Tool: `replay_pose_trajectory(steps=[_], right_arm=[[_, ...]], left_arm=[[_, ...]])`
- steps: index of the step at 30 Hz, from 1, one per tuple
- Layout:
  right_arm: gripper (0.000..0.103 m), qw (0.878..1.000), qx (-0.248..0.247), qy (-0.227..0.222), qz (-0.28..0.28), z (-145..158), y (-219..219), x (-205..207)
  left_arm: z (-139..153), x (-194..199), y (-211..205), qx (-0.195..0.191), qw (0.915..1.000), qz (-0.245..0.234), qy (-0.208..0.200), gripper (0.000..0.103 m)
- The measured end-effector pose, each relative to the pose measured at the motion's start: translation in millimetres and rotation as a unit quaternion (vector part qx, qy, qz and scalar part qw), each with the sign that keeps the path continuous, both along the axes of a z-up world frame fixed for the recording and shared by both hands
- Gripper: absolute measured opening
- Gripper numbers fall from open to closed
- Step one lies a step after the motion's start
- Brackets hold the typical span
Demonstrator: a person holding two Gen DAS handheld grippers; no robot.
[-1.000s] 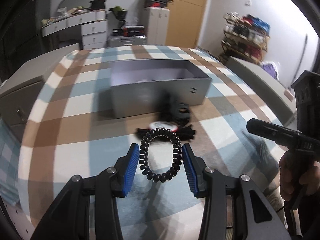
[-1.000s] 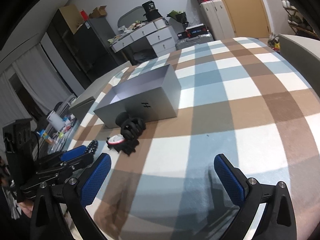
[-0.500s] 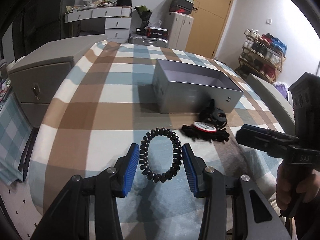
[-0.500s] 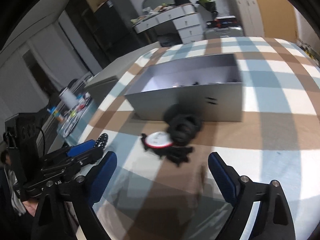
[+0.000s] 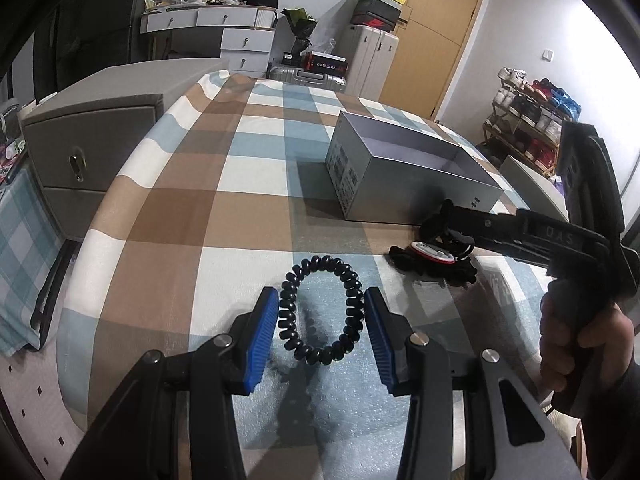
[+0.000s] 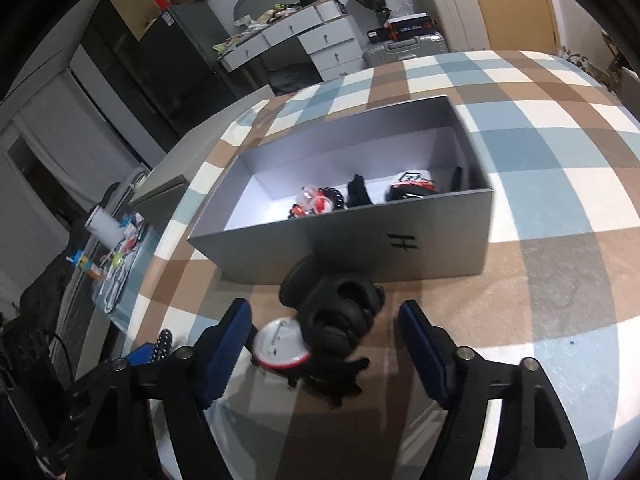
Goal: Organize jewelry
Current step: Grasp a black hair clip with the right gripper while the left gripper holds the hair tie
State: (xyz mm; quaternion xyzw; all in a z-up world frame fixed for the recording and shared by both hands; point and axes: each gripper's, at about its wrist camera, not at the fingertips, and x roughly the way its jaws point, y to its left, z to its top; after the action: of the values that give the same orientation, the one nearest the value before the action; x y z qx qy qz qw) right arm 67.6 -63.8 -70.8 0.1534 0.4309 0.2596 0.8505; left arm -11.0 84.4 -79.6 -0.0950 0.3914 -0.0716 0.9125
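L hand-held gripper (image 5: pixel 321 322) is clamped on a black spiral hair tie (image 5: pixel 322 310), blue pads (image 5: pixel 262 334) pressing its two sides so the loop stands up betw them, lifted above the checked bedcover (image 5: pixel 192 216) — prob held that way so it can be carried w/o sagging and dropped into the grey box (image 6: pixel 424 236). That box sits ahead and to the R of the L hand-held gripper, well apart, open top; inside it already a few bits: red/white pieces, something black, a red-white round item, too small to name. R hand-held gripper (image 6: pixel 326 354) has jaws wide apart, hovering over the leftover pile just in front of the box's near wall: a red-rimmed white pin badge (image 6: pixel 280 346) lying face down next to a black chunky scrunchie-like bundle (image 6: pixel 338 314), both betw its fingers but not touching them as far as I can tell. Spread looks set to take the bulky bundle or badge next. Judgement: task well along; hair tie plus this pile remain outside the box.
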Motion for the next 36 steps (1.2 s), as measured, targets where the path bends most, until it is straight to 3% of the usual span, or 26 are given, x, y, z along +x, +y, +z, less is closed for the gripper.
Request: replay_pose_trajectory(steps=[4, 7, 23, 36], right_arm=[[0.068, 1.000, -0.009, -0.004, -0.004, 0, 6, 2], [0.054, 1.000, -0.029, -0.001, -0.007, -2, 8, 4], [0.053, 0.999, 0.022, -0.024, -0.023, 9, -26, -15], [0.053, 0.996, 0.049, -0.070, -0.039, 39, -63, -24]], left_arm=[[0, 0, 0, 0.003, 1.0000, -0.002, 0.001, 0.038], [1, 0, 0, 0.005, 1.0000, 0.000, 0.001, 0.038], [16, 2, -12, 0.027, 0.9995, 0.007, -0.011, 0.038], [40, 28, -35, 0.045, 0.9981, -0.015, -0.039, 0.038]])
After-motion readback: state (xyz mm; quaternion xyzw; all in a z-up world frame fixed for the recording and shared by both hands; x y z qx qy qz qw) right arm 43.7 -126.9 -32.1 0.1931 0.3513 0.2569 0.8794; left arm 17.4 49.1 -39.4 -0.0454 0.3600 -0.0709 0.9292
